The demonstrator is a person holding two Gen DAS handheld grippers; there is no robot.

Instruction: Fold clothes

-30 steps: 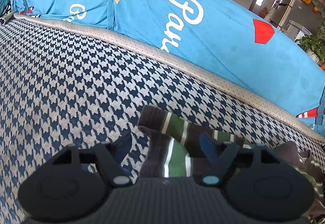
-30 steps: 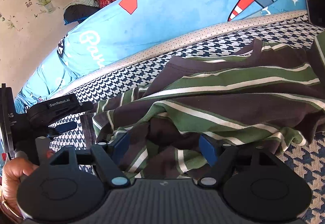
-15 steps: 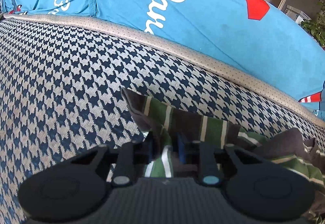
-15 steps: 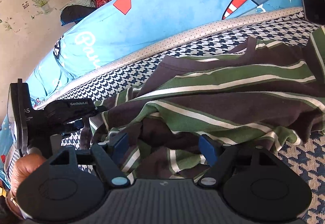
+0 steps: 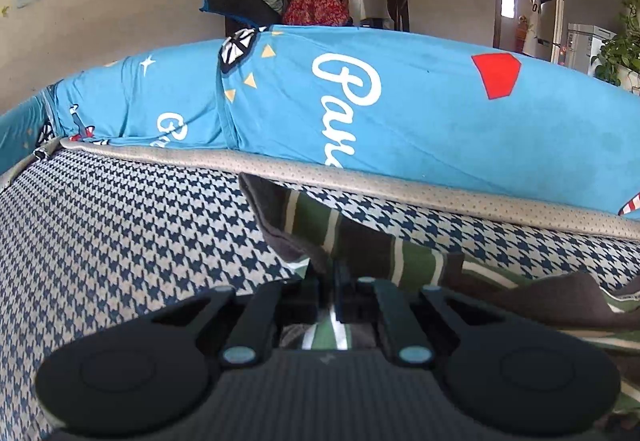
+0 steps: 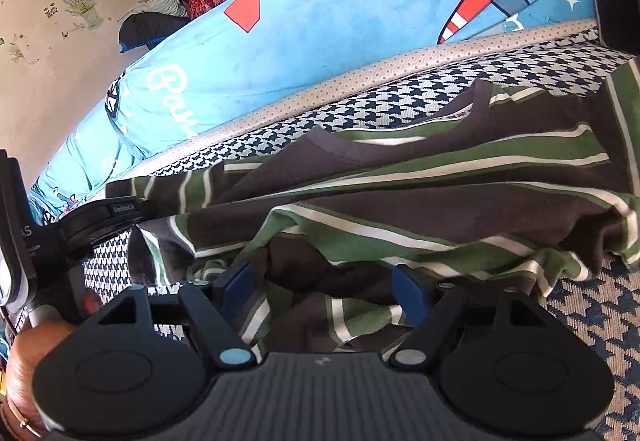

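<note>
A houndstooth sofa seat [image 5: 120, 233], taken as the landmark. Its left half lies bare, open room for a gripper to pass. Along the seat's far edge a long blue printed cushion [image 5: 420, 113] forms a wall, blocking any reach backward. On the seat's right half a crumpled green and brown striped shirt [image 6: 420, 193] spreads wide, covering the surface. At the shirt's left end the left gripper [image 5: 331, 289], pinched shut on a sleeve, occupies space. Right of the shirt, a strip of seat [image 6: 592, 305] stays uncovered.
</note>
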